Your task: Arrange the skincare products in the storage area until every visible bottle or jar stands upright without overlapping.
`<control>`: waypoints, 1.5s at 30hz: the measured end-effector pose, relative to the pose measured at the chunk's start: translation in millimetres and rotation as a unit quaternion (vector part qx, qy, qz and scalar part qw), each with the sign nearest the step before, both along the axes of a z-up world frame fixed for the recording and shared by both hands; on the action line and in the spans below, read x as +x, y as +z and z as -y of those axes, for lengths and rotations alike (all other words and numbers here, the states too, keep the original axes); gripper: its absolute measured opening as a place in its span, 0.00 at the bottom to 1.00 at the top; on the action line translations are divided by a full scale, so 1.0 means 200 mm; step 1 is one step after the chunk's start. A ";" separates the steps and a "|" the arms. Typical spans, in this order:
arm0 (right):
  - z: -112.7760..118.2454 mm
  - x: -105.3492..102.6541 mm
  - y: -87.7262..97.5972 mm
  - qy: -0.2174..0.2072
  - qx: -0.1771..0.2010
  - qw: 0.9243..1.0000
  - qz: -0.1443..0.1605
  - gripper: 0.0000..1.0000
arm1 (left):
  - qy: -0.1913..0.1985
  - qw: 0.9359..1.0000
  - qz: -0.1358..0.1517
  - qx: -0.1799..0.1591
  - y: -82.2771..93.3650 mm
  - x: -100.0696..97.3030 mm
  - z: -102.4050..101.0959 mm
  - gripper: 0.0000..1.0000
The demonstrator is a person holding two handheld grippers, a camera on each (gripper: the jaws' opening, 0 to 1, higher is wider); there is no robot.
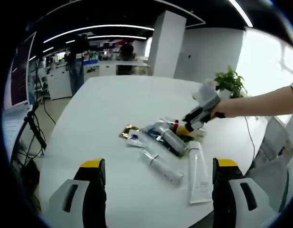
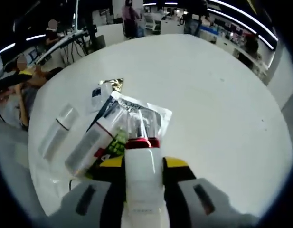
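Clamping a white bottle (image 2: 142, 180), the right gripper (image 2: 144, 164) lifts it off the mid-desk pile for standing; left gripper (image 1: 158, 173) waits, jaws apart.

the table (image 1: 127, 102) is plain white. the left gripper (image 1: 159, 183) has black jaws with yellow tips and grey-white housings; the right gripper (image 2: 143, 164) shows the same yellow and black. between its jaws sits a white bottle (image 2: 143, 178) with a shiny red band. in the pile, a white tube (image 1: 198, 171), a clear silvery bottle (image 1: 160, 165), a gold foil sachet (image 1: 128, 130), a white sachet with a blue patch (image 2: 96, 95), and a green and black packet (image 2: 113, 145). the plant (image 1: 230, 81) is green
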State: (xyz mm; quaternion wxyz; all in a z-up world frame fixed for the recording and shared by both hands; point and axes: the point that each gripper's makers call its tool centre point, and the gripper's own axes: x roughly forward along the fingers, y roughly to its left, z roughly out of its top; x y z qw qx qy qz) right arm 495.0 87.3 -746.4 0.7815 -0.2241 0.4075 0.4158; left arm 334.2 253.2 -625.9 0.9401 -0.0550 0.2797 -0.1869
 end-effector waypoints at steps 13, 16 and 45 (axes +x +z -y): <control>0.13 -0.12 0.08 -0.037 0.052 0.998 0.026 0.29 | -0.004 1.000 0.008 -0.011 0.05 -0.03 0.05 0.90; 0.16 -0.14 0.10 -0.044 0.057 0.997 0.034 0.29 | -0.008 1.000 0.012 -0.012 0.08 -0.03 0.07 0.90; 0.32 -0.58 0.43 -0.122 0.155 0.970 0.141 0.28 | -0.123 0.990 0.060 -0.045 0.31 -0.07 0.59 0.88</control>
